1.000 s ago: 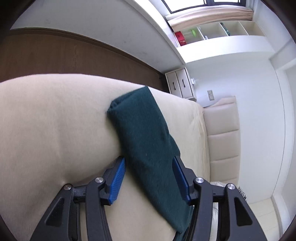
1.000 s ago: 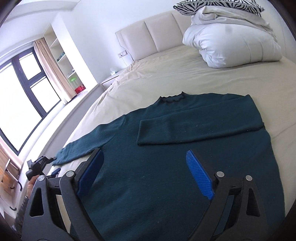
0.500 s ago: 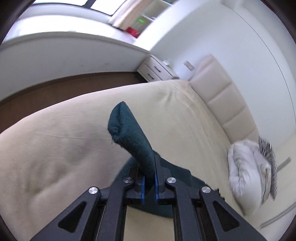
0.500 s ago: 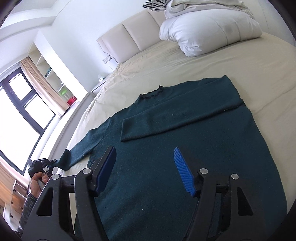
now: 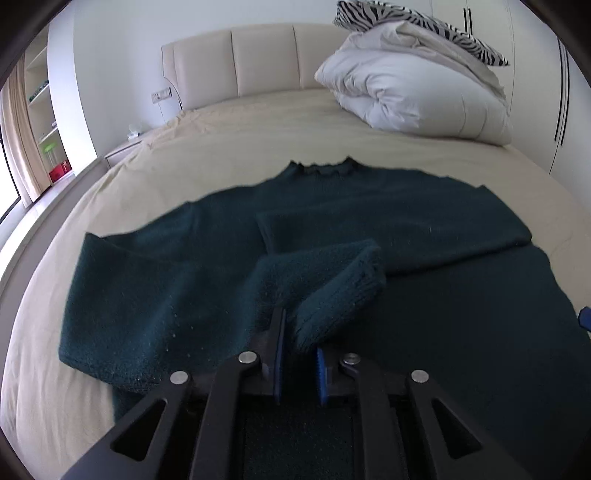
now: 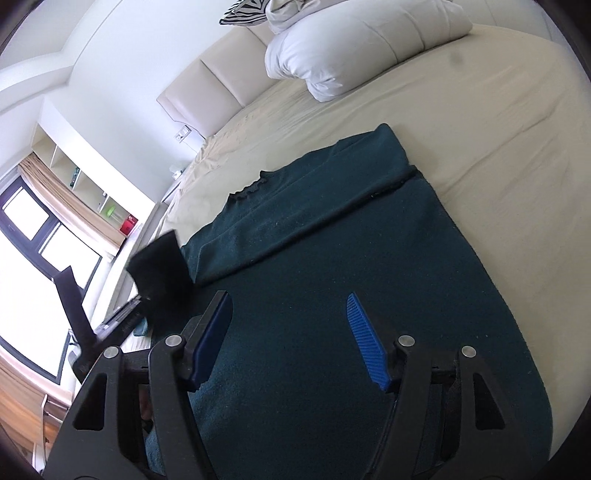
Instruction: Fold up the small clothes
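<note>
A dark green sweater (image 5: 424,206) lies flat on the beige bed, neck toward the headboard. One sleeve (image 5: 388,232) is folded across its chest. My left gripper (image 5: 298,354) is shut on the cuff of the other sleeve (image 5: 332,291) and holds it over the sweater's body. In the right wrist view the sweater (image 6: 369,258) fills the middle, and that raised cuff (image 6: 160,266) shows at the left. My right gripper (image 6: 288,332) is open and empty, hovering over the sweater's lower body.
A white duvet (image 5: 413,92) with a zebra pillow (image 5: 417,18) is piled at the bed's head on the right. The padded headboard (image 5: 266,59) is behind. A window and shelves (image 6: 74,192) are on the left. The bed sheet (image 6: 517,129) extends to the right.
My left gripper closed on the sleeve cuff, lifted it off the bed edge and swung it inward over the sweater. My right gripper stayed open and drifted lower over the sweater.
</note>
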`<state>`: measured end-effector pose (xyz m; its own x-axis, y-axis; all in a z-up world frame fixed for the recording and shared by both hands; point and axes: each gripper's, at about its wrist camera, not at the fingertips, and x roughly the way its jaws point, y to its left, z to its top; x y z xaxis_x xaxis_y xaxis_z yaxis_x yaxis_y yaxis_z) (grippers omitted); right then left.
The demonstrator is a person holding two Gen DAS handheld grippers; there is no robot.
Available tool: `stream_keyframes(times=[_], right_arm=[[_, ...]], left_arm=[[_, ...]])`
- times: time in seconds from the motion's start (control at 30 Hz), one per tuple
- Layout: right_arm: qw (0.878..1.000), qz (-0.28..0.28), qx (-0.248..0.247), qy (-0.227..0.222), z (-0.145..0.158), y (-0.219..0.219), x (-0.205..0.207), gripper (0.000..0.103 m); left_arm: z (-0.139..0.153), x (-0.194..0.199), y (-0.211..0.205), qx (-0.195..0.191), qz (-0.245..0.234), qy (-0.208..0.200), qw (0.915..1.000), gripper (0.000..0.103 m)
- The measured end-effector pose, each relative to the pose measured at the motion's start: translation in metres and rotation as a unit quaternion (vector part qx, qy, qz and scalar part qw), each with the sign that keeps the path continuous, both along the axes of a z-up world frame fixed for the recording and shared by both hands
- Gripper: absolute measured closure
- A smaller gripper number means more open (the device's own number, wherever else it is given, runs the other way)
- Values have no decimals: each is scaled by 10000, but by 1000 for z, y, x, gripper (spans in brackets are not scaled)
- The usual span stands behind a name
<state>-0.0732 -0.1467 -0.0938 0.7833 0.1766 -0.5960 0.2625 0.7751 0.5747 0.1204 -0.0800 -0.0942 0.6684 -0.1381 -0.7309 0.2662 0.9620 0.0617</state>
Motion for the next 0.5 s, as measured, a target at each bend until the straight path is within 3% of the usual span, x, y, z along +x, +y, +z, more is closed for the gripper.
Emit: stream_keyframes(times=[0.1,0.17,0.23,0.33,0.5], right_arm=[[9998,80,174,101,-10,-5,10,40],[9994,166,255,151,-15,-4,19,40],[9990,251,318,168,-18,0,30,40],[9976,454,469,233,-21,11,53,40],[9931,971,503,411,-19,44,100,40]], left_arm=[[-10,-12,13,-109,-27,120,9999,75],[-2,-15,20,-262,1,95,9996,40],[4,-25,27,-277,58,-11,9996,24],[7,-32,38,-420,56,97,9991,21],[12,-58,83,-975,243,250,9946,21]])
